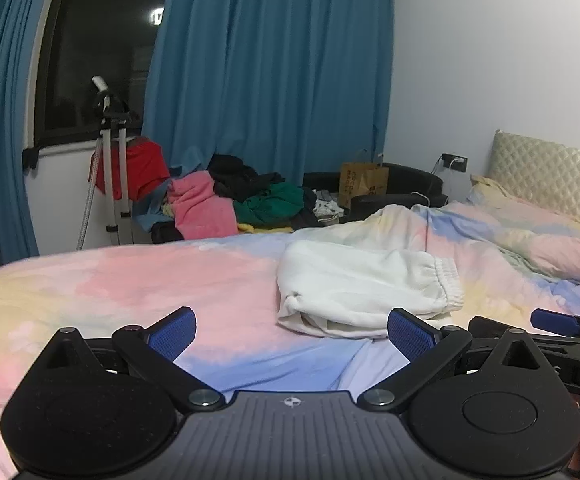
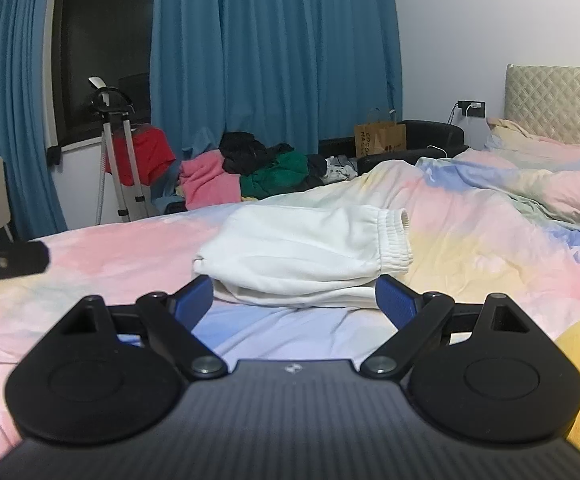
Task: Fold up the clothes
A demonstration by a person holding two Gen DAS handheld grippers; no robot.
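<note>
Both the left gripper (image 1: 291,334) and right gripper (image 2: 293,300) are wide apart and hold nothing, near folded white pants (image 2: 301,256) on the bed (image 1: 130,280), with a pile of clothes (image 1: 242,196) behind.

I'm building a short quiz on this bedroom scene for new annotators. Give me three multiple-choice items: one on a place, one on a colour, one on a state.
1. Where do the folded white pants lie?
A. on the bed
B. on the floor
C. on the chair

2. What colour are the curtains?
A. red
B. blue
C. white

3. How do both grippers stand?
A. both shut on cloth
B. one open, one shut
C. both open and empty

Answers: 1 A, they rest on the pastel bedspread. 2 B, blue folds flank the window. 3 C, the left gripper and right gripper have fingers spread with nothing between.
</note>
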